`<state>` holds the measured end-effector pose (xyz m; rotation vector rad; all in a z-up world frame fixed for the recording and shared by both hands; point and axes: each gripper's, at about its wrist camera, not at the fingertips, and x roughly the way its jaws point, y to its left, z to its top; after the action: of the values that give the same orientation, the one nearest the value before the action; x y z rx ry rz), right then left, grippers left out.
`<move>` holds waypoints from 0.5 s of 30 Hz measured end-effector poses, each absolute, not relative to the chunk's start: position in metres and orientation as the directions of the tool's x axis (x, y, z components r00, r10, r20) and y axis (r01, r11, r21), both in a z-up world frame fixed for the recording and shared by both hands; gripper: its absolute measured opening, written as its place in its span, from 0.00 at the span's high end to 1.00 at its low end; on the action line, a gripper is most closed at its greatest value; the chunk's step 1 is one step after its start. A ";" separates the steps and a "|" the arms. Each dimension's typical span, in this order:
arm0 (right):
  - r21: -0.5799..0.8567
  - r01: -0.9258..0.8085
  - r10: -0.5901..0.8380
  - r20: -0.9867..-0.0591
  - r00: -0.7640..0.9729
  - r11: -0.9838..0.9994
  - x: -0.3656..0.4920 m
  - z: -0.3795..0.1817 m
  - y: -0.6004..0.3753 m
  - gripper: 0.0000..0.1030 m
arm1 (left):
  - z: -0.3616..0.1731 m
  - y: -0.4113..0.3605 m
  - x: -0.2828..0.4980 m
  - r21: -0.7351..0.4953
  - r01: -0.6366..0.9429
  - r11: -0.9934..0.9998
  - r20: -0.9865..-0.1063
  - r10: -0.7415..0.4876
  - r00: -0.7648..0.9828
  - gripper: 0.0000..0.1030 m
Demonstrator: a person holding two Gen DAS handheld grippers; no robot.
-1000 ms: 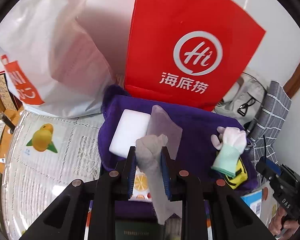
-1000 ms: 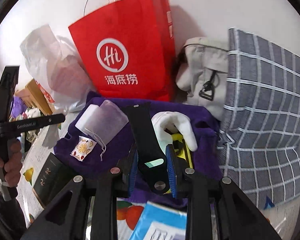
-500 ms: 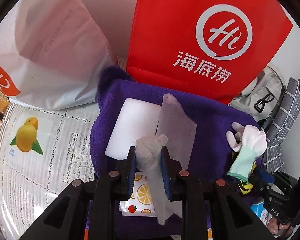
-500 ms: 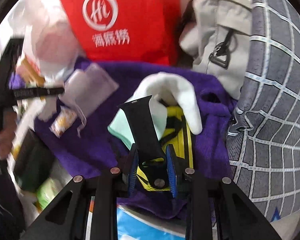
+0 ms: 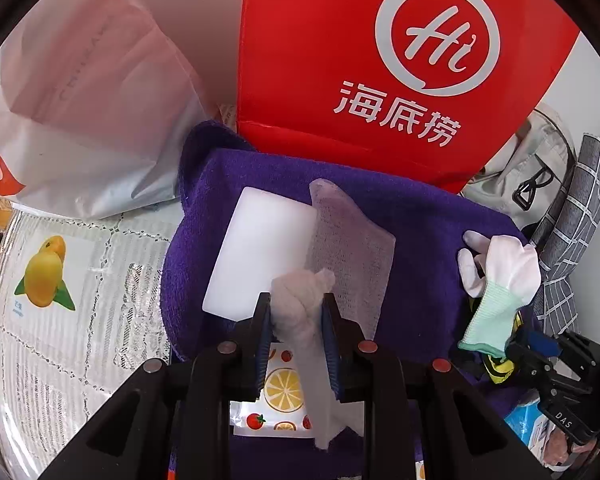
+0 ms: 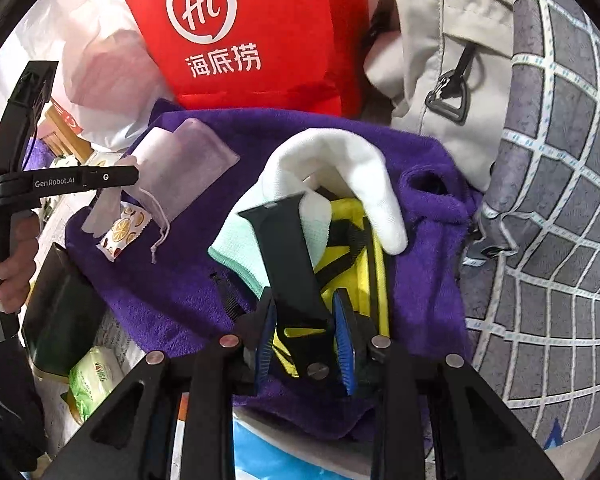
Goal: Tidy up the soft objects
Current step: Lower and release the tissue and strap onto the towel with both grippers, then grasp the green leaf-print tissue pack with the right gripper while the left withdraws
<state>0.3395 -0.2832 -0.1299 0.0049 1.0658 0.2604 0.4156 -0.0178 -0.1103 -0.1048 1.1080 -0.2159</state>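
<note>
A purple towel lies spread in front of a red paper bag. On the towel are a white foam block, a pale mesh pouch, a fruit-print sachet and a white glove with a green cuff. My left gripper is shut on a knotted pale cloth bundle just above the sachet. In the right wrist view, my right gripper holds a black strap by its lower end. Its jaws are opening. The strap leans over the glove and a yellow-and-black item.
A white plastic bag stands left of the red bag. A beige bag and a grey checked cloth crowd the right side. A dark box, a green packet and a lace table cover with an orange print lie at the left.
Both grippers have come down closer to the purple towel. The right one carried the black strap down over the glove and the yellow item, and the strap now tilts left.
</note>
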 end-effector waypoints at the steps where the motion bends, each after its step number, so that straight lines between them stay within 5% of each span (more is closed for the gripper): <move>1: 0.126 -0.207 0.210 -0.863 0.460 0.970 0.339 -0.129 -0.283 0.69 | -0.110 -0.017 0.416 -0.192 0.122 0.974 -0.875 -0.226 0.428 0.77; 4: 0.130 -0.201 0.212 -0.855 0.473 0.971 0.340 -0.125 -0.285 0.57 | -0.110 -0.018 0.415 -0.196 0.126 0.973 -0.875 -0.231 0.425 0.74; 9: 0.114 -0.193 0.198 -0.843 0.501 0.975 0.335 -0.115 -0.290 0.49 | -0.109 -0.023 0.417 -0.198 0.136 0.971 -0.875 -0.238 0.422 0.44; 15: 0.125 -0.176 0.205 -0.796 0.570 0.976 0.321 -0.092 -0.294 0.42 | -0.101 -0.020 0.410 -0.162 0.104 0.981 -0.879 -0.191 0.438 0.41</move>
<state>0.3208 -0.2936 -0.0923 0.0327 0.9382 0.2236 0.4096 -0.0204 -0.1013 -0.0877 1.1030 -0.1838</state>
